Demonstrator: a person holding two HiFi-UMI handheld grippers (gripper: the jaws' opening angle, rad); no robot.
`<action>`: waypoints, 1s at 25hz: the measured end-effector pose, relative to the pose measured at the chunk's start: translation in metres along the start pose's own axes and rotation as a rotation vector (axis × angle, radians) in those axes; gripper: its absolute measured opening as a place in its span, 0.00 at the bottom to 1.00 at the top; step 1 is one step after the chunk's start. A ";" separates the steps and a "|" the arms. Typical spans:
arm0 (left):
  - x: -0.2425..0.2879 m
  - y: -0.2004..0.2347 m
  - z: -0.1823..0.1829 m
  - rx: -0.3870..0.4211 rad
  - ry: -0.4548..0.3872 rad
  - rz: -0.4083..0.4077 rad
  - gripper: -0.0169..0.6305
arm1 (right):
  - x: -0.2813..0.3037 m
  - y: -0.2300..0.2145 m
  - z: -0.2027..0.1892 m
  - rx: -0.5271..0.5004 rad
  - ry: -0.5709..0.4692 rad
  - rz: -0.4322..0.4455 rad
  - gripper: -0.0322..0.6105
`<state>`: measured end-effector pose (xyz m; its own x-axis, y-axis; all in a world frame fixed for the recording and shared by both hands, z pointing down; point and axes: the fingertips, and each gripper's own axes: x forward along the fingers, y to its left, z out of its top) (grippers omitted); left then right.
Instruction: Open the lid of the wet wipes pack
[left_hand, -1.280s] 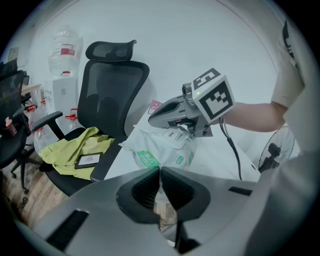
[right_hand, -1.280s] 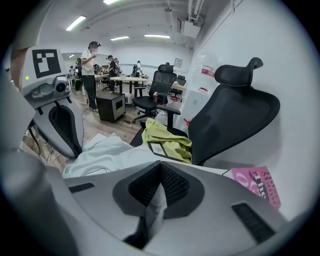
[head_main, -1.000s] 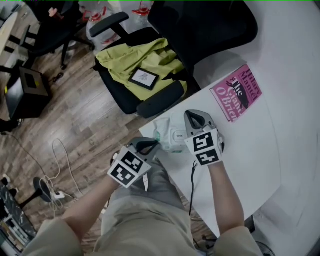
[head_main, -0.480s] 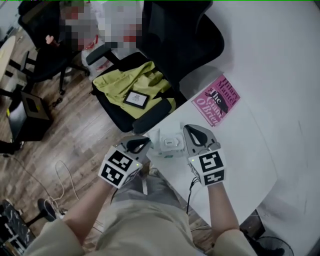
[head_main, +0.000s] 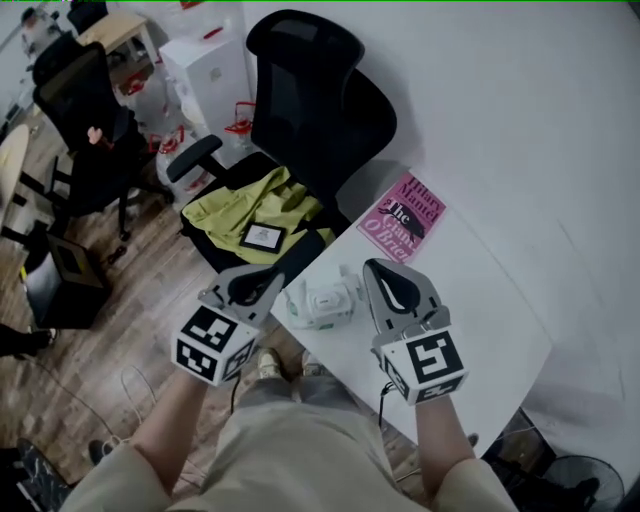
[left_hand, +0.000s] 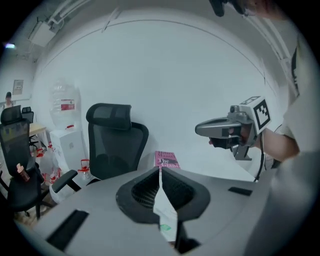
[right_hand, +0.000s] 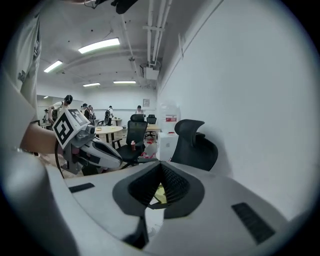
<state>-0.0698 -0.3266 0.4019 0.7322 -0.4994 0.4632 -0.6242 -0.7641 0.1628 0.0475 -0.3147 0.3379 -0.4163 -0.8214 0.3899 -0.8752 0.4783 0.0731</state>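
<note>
Table (head_main: 470, 300); left gripper (left_hand: 160, 171) pinches wet wipes pack (head_main: 318, 306); right gripper (right_hand: 160, 164) closed; lid (head_main: 328, 297) state unclear.

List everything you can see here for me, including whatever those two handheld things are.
table: one, white, right side.
wet wipes pack: one, white and green, between the grippers by the table's near corner.
book: one, pink, on the table beyond the pack.
office chair: one, black, beside the table.
garment: one, yellow-green, on that chair's seat.
framed card: one, black-edged, on the garment.
second chair: one, black, far left.
left gripper: one, grey, jaws shut on the pack's thin edge.
right gripper: one, grey, jaws shut.
</note>
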 end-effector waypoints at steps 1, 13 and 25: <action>-0.005 -0.002 0.010 0.004 -0.020 -0.001 0.08 | -0.007 0.000 0.008 0.005 -0.023 -0.009 0.09; -0.053 -0.042 0.092 0.143 -0.211 -0.011 0.08 | -0.078 0.006 0.064 0.096 -0.237 -0.043 0.09; -0.081 -0.066 0.119 0.177 -0.275 0.000 0.08 | -0.104 0.024 0.070 0.039 -0.239 -0.051 0.09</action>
<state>-0.0556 -0.2842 0.2498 0.7933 -0.5728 0.2062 -0.5850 -0.8110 -0.0025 0.0531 -0.2396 0.2345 -0.4138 -0.8966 0.1581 -0.9035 0.4257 0.0494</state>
